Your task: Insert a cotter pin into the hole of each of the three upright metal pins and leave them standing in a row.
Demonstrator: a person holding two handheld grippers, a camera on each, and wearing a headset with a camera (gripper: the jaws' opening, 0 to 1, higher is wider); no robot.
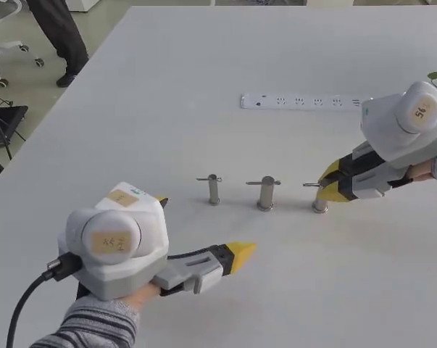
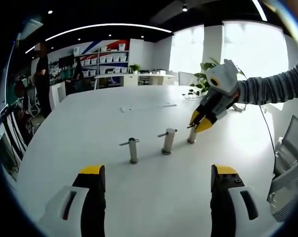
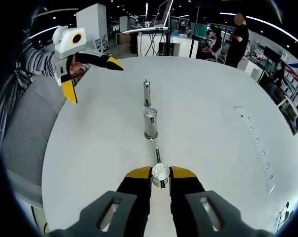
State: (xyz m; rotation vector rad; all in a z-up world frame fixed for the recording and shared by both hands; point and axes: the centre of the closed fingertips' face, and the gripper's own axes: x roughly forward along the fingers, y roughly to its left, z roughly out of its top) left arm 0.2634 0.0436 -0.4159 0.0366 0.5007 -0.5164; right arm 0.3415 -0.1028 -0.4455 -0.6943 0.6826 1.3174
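**Right gripper clamped on the end pin, left gripper open and apart**

The white bench (image 1: 167, 94) carries the work. In the head view the left gripper (image 1: 201, 226) is held at 7 o'clock from the row of pins. Its jaws are spread wide with nothing between them, and it is well apart from every pin. In the left gripper view the row stands toward 12 o'clock, beyond its two yellow tips.

The right gripper (image 1: 333, 185) reaches in from 3 o'clock. Its jaws are closed on the right-end pin (image 3: 160, 174), with a yellow tip touching each side of the pin's head. A power strip (image 1: 301, 101) lies flat at 12 o'clock, beyond the row.

The middle pin (image 1: 265, 194) and the left-end pin (image 1: 214, 190) stand upright and free. They are in line with the gripped pin, and the row runs from 9 to 3 o'clock.

Each pin has a cotter pin through its top: the left cotter pin (image 1: 206, 177), the middle cotter pin (image 1: 264, 182) and the right cotter pin (image 1: 310, 185). The right cotter pin sticks out toward 9 o'clock, just beside the right gripper's tips.
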